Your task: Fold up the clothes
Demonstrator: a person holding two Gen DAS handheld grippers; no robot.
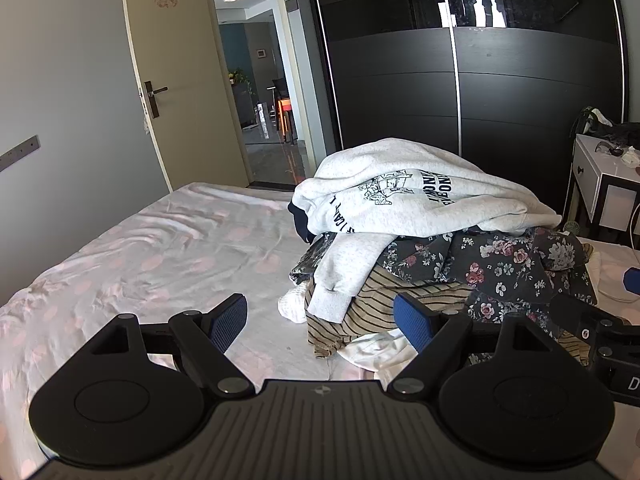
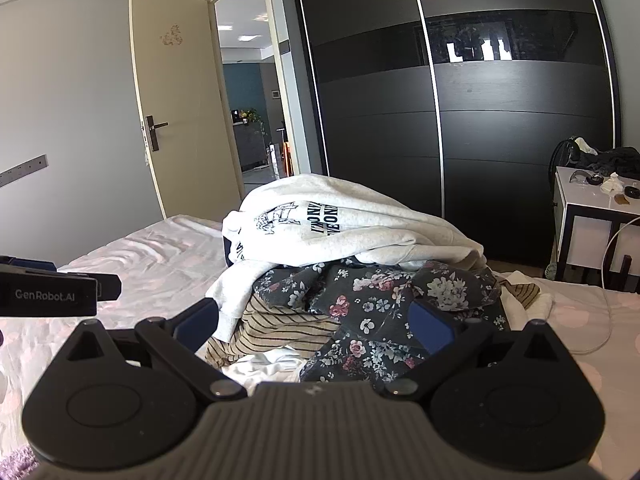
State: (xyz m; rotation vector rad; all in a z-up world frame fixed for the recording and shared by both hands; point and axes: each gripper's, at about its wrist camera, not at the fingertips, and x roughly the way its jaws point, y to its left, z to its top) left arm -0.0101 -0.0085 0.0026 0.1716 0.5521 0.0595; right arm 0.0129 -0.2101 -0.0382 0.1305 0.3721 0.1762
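- the left gripper (image 1: 320,322) and the right gripper (image 2: 316,320) sit nearest the cameras, both with fingers spread wide and nothing between the blue pads; they hover just in front of the pile, the left over bare sheet at its edge.
- the bed (image 1: 160,248) carries the whole heap of unfolded clothes near its far side; nothing is folded yet, i judge.
- the grey sweatshirt (image 1: 408,196) lies on top, one sleeve hanging down the front. pulling anything from under it would likely drag it over or tumble the heap.
- the floral garment (image 2: 384,304) is crumpled right before the right gripper; a pinch there may catch two layers at once.
- the striped garment (image 1: 372,304) is pinned beneath both, so tugging it risks a snag.
- a white cable (image 2: 608,304) trails on the sheet at the right; a swept sleeve could hook it.
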